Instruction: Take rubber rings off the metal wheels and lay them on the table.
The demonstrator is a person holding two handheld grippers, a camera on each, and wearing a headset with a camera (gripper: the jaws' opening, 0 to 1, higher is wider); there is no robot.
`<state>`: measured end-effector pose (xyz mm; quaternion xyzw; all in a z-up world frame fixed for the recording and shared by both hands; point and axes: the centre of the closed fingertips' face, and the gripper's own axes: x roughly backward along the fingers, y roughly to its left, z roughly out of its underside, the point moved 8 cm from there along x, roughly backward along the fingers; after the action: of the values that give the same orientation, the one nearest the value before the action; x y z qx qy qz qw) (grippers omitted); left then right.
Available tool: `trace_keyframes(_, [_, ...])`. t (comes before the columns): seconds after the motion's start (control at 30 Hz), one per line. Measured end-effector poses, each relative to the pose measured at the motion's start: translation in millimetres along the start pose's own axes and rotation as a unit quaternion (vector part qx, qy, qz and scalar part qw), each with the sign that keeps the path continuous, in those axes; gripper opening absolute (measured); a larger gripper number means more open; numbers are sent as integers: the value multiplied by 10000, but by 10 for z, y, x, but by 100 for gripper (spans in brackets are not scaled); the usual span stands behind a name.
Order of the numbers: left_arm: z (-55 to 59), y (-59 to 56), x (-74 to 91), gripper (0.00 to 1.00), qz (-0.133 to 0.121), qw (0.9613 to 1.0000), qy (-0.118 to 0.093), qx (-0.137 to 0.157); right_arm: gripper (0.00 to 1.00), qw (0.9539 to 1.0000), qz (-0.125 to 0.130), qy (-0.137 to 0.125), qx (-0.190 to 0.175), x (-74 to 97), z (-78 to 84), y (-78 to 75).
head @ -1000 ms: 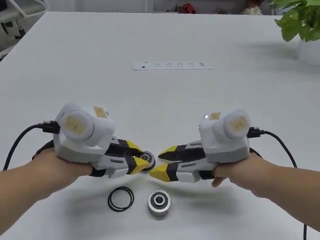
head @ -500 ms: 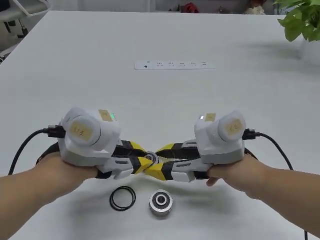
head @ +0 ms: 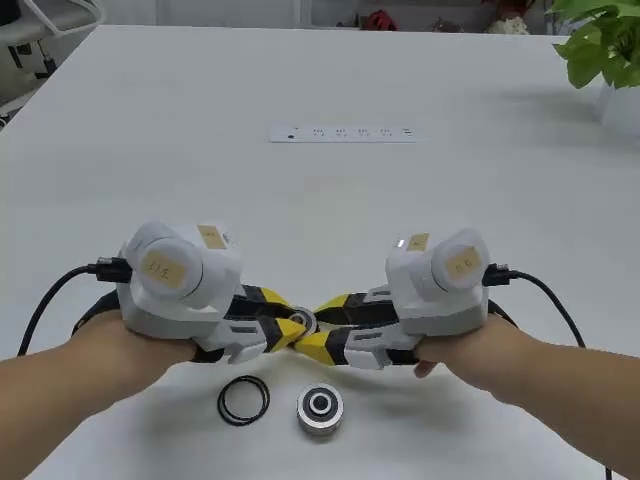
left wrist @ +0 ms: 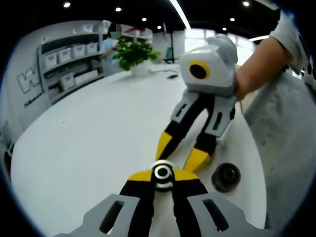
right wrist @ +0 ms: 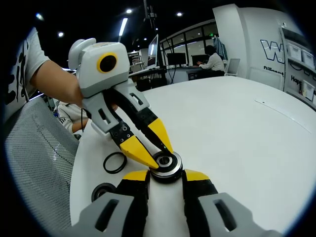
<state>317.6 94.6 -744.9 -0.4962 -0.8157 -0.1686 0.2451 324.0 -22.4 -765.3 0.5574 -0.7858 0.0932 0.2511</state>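
My left gripper (head: 287, 329) is shut on a small metal wheel (head: 302, 322) with a dark band round its rim, held a little above the table. In the left gripper view the wheel (left wrist: 162, 173) sits between the yellow tips of the left gripper (left wrist: 163, 176). My right gripper (head: 316, 338) faces it from the right, open, its yellow tips at either side of the wheel (right wrist: 166, 165). A loose black rubber ring (head: 243, 400) and a second metal wheel (head: 320, 408) lie on the white table below the grippers.
A white power strip (head: 343, 133) lies across the middle of the table (head: 320, 210). A green plant (head: 600, 40) stands at the far right corner. Black cables trail from both grippers toward the near edge.
The two grippers have come together: the right one moved left until its open tips reached the wheel held by the left. Ring and second wheel stay put.
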Motion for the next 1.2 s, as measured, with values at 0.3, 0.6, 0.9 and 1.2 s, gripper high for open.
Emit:
trace_keyframes(0.3, [1, -8, 3, 13, -27, 10000, 3, 9, 17, 10000, 8, 75, 23, 43, 23, -2])
trace_keyframes(0.6, [3, -5, 4, 13, -51, 10000, 13, 37, 6, 9999, 24, 129, -40, 76, 47, -26])
trace_keyframes(0.9, [-3, -12, 6, 13, -67, 10000, 49, -11, 0, 9997, 92, 122, -205, 107, 44, -49])
trace_keyframes(1.2, [-1, -29, 4, 12, -89, 9999, 114, -66, 0, 9989, 177, 91, -425, 151, 31, -79])
